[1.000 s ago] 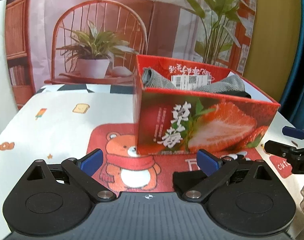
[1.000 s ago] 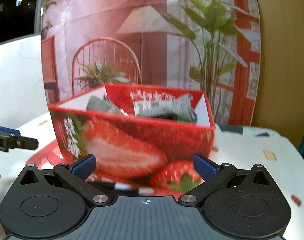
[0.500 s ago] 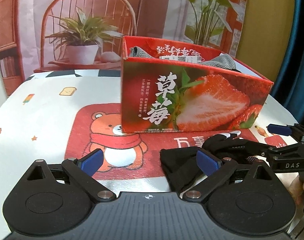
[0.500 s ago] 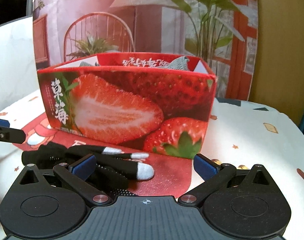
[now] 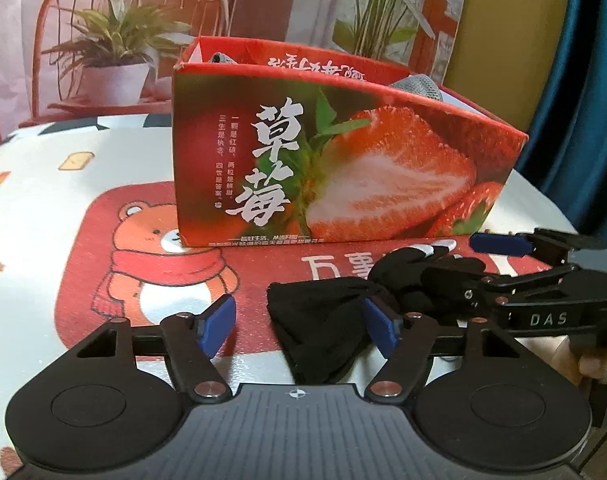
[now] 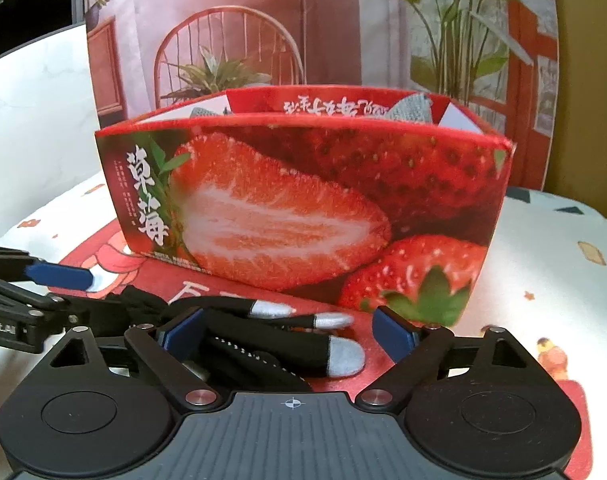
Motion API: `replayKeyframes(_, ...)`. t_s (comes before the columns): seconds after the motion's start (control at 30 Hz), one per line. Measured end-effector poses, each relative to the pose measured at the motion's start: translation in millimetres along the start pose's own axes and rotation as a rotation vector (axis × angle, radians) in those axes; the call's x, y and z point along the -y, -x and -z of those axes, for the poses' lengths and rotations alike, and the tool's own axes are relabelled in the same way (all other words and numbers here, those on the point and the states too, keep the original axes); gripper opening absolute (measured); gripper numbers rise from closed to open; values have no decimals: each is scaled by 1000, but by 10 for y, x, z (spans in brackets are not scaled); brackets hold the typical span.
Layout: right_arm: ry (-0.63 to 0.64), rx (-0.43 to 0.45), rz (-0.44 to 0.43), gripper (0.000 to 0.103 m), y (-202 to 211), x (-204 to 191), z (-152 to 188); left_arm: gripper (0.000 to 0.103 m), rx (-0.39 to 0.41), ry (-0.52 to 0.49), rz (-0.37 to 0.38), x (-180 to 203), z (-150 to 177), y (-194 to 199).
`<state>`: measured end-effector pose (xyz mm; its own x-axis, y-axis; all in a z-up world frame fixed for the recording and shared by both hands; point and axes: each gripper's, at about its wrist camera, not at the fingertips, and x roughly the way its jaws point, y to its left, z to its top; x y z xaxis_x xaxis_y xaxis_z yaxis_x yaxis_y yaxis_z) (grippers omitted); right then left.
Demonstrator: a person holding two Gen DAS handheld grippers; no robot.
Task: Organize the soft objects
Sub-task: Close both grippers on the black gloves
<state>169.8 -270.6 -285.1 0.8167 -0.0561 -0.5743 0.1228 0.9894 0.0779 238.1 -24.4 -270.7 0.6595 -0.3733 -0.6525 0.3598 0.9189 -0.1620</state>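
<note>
Mat-laid glove (image 5: 327, 332) between parted fingers (image 5: 377, 326)

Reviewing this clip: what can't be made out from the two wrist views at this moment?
- Box contents: both views, the front wall hides all but grey cloth tips.
- Black glove near end: right wrist view, hidden under the right gripper body.
- Whether it is one glove or a pair: both views, black on black.
- Left gripper: left wrist view, unclear whether its pads touch the cuff.

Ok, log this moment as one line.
stage: reaching for black glove | left gripper: jaws closing, around cuff, no grip | right gripper: closing, around fingers, no grip | strawberry box: behind glove, holds grey cloth
</note>
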Motion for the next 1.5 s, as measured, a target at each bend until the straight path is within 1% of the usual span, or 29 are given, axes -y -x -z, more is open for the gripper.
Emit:
replayKeyframes(0.03,0,-2,-4,85,-5,0,7,65,2,3,8,-9,4,-9)
replayKeyframes(0.07,-1,-4,-8,84,-7,4,11,55,1,2,20,-12,5,-17)
replayKeyframes(0.1,-3,-8,-12,84,-13,9,14,49,2,0,34,-13,6,-23)
replayKeyframes(0.13,-9,-18,-18,84,-25,17,22,48,6,-7,37,0,11,-22)
replayKeyframes(0.2,-14,-34,-23,83,-45,23,47,42,16,-37,30,43,21,-14)
replayKeyframes(0.23,-11,-35,-23,83,-47,16,52,41,19,-44,30,56,29,-15)
replayKeyframes(0.33,5,-42,-28,81,-49,-16,68,40,18,-25,34,32,48,-19)
replayKeyframes(0.4,18,-48,-38,76,-55,-32,76,40,17,-4,35,-8,61,-14)
replayKeyframes(0.53,20,-52,-63,70,-60,-32,73,40,17,15,40,-37,83,-7)
replayKeyframes(0.7,22,-54,-121,50,-46,-21,81,40,15,38,48,-57,106,-4)
replayKeyframes(0.77,22,-55,-136,45,-40,-24,87,40,13,42,50,-63,110,1)
replayKeyframes(1.13,17,-53,-137,44,-37,-21,93,40,15,52,51,-64,139,8)
replayKeyframes(1.37,8,-55,-138,44,-39,-15,91,41,3,33,46,-22,117,21)
replayKeyframes(1.43,4,-55,-140,43,-36,-9,91,41,-1,27,49,-9,118,28)
replayKeyframes(1.5,3,-57,-144,39,-32,-9,92,41,-5,24,55,-1,114,30)
